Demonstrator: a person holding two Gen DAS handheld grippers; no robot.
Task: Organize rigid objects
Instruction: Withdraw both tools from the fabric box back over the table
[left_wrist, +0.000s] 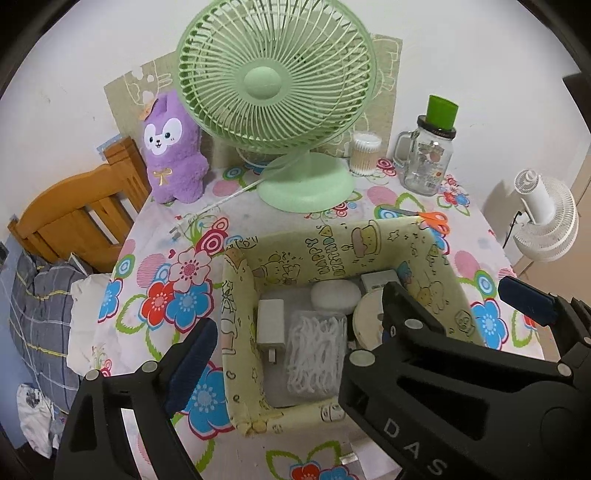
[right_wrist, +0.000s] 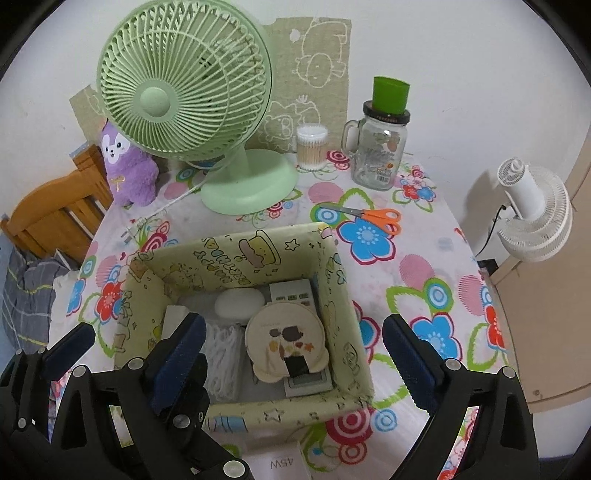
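Note:
A pale yellow cartoon-print fabric box (left_wrist: 236, 295) (right_wrist: 343, 295) stands open on the flowered tablecloth. Inside lie a white charger plug (left_wrist: 270, 325), a clear bag of white strands (left_wrist: 317, 354), a white oval case (left_wrist: 335, 293) (right_wrist: 240, 301), a round cream pouch (right_wrist: 288, 339) and a white keypad device (right_wrist: 291, 291). My left gripper (left_wrist: 295, 332) hovers open over the box's left half, its right finger hidden behind the other tool. My right gripper (right_wrist: 295, 332) hovers open above the pouch. Nothing sits between either pair of pads. Orange-handled scissors (left_wrist: 424, 216) (right_wrist: 373, 216) lie behind the box.
A green desk fan (left_wrist: 277, 81) (right_wrist: 184, 92), a purple plush (left_wrist: 173, 155), a cotton-swab jar (right_wrist: 312, 147) and a glass mug under a green cup (right_wrist: 380, 151) line the back. A white 45W box (right_wrist: 280, 461) lies in front. A white fan (right_wrist: 535, 221) stands right, wooden furniture (left_wrist: 74, 214) left.

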